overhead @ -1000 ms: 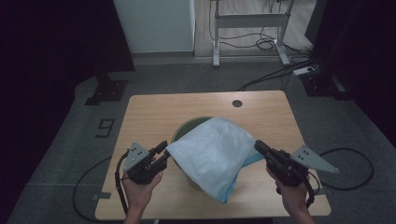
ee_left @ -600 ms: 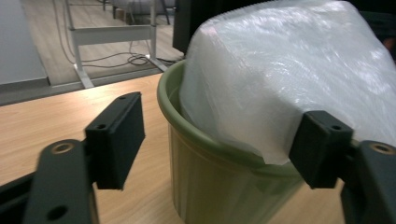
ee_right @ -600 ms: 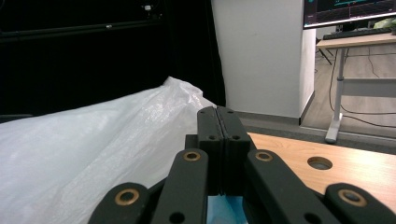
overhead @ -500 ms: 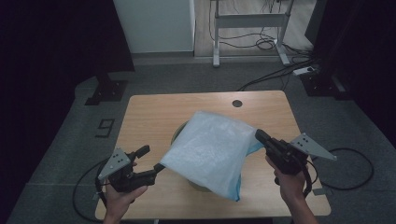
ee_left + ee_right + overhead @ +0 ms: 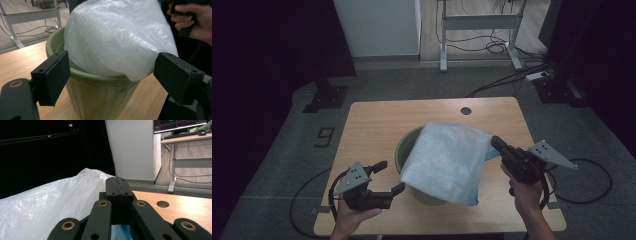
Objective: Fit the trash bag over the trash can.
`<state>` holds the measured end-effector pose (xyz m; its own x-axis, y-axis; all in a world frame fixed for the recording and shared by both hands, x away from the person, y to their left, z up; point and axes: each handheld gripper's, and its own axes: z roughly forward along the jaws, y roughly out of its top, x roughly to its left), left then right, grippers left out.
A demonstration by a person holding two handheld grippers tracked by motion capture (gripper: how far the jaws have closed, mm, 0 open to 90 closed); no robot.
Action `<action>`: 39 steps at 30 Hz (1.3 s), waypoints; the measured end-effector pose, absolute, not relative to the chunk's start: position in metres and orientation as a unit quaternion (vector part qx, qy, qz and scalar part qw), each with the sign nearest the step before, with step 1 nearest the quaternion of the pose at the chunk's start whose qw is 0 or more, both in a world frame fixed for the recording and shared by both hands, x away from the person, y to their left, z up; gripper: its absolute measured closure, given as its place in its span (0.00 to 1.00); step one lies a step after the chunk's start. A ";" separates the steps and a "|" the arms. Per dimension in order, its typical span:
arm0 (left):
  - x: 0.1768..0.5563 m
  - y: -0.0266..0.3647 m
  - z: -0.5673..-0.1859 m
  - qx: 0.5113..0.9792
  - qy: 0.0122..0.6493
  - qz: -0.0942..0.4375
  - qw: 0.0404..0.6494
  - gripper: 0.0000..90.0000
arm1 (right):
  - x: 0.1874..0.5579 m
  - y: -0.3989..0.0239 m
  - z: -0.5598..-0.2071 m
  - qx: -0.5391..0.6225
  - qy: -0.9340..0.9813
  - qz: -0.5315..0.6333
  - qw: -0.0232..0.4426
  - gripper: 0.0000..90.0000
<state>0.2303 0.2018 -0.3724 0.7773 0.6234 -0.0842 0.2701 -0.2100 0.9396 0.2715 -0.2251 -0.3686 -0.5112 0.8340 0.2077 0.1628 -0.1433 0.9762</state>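
Two handheld grippers are over a light wooden table [image 5: 372,125], and between them stands a round olive-green plastic bin [image 5: 404,150] with a big white translucent plastic bag [image 5: 444,160] draped over most of its mouth. The bin stands upright toward the near side of the tabletop, roughly in the middle. The left gripper [image 5: 388,176], black with a grey three-cornered plate on top, sits at the near left corner of the table with its jaws spread wide and nothing between them; in the left gripper view its two flat black pads [image 5: 51,75] frame the bin [image 5: 100,92] on either side without touching it, and the bag [image 5: 117,37] bulges up out of the rim and hangs over the front edge. The right gripper [image 5: 496,144] is up at the bag's right edge, jaws pressed tight together, and the right gripper view shows a bit of blue-tinted plastic right at their base, so it looks clamped on the bag's edge (the exact pinch point is hidden behind the jaws). The bag [image 5: 50,202] stretches away to the left in that view. There's a small round hole [image 5: 466,110] in the tabletop near the far edge, well apart from the bin.
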 end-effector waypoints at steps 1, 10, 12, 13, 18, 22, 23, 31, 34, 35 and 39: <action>0.229 0.203 -0.372 0.761 0.294 0.161 0.555 0.16 | 0.271 -0.226 -0.369 0.419 0.596 0.631 0.265 0.98; 0.227 0.199 -0.364 0.748 0.306 0.178 0.561 0.17 | 0.270 -0.224 -0.372 0.421 0.597 0.630 0.262 0.98; 0.226 0.192 -0.359 0.749 0.304 0.182 0.560 0.18 | 0.270 -0.222 -0.372 0.419 0.598 0.631 0.261 0.98; 0.226 0.188 -0.357 0.749 0.303 0.182 0.560 0.18 | 0.270 -0.220 -0.371 0.418 0.599 0.631 0.259 0.98; 0.229 0.171 -0.348 0.746 0.313 0.193 0.555 0.21 | 0.266 -0.212 -0.371 0.411 0.604 0.635 0.251 0.98; 0.232 0.162 -0.347 0.740 0.327 0.208 0.550 0.21 | 0.261 -0.205 -0.371 0.401 0.608 0.639 0.246 0.98; 0.232 0.160 -0.347 0.738 0.332 0.212 0.548 0.21 | 0.260 -0.204 -0.371 0.399 0.610 0.640 0.245 0.98; 0.232 0.145 -0.347 0.732 0.348 0.229 0.540 0.22 | 0.258 -0.195 -0.371 0.394 0.614 0.640 0.241 0.98; 0.231 0.136 -0.348 0.738 0.345 0.224 0.535 0.22 | 0.258 -0.189 -0.371 0.392 0.617 0.640 0.238 0.98; 0.230 0.133 -0.349 0.739 0.345 0.222 0.535 0.22 | 0.257 -0.186 -0.371 0.389 0.618 0.640 0.237 0.98; 0.227 0.122 -0.351 0.747 0.343 0.214 0.528 0.23 | 0.254 -0.177 -0.372 0.381 0.624 0.641 0.232 0.98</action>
<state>0.2272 0.1225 -0.3512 0.6736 0.7379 -0.0414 0.2858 -0.2085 0.9353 0.2539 -0.1771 -0.3718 -0.6014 0.7738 0.1988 0.1779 -0.1130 0.9775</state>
